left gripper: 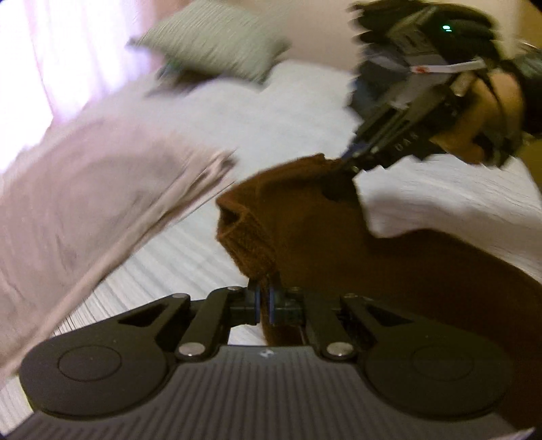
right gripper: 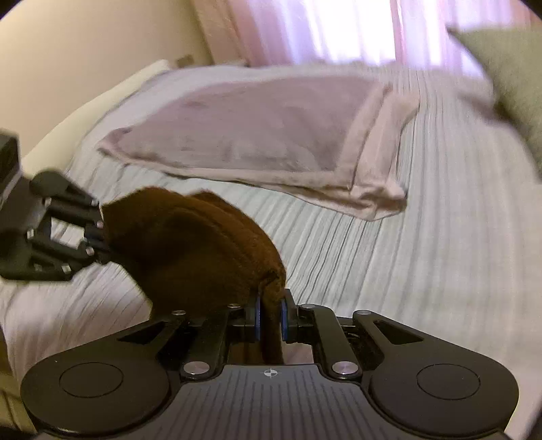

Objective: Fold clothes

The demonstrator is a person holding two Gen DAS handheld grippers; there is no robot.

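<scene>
A brown knitted garment hangs stretched between both grippers above the bed. My left gripper is shut on one edge of it, the fabric pinched between the blue pads. In the left wrist view the right gripper comes in from the upper right, held by a hand, and bites the garment's far corner. In the right wrist view the brown garment bunches between my right gripper, shut on it, and the left gripper at the left edge. Both views are blurred by motion.
A folded pale pink cloth lies on the white striped bedspread beyond the garment. A green-grey pillow sits near the bright curtained window. A cream wall runs along the bed's far side.
</scene>
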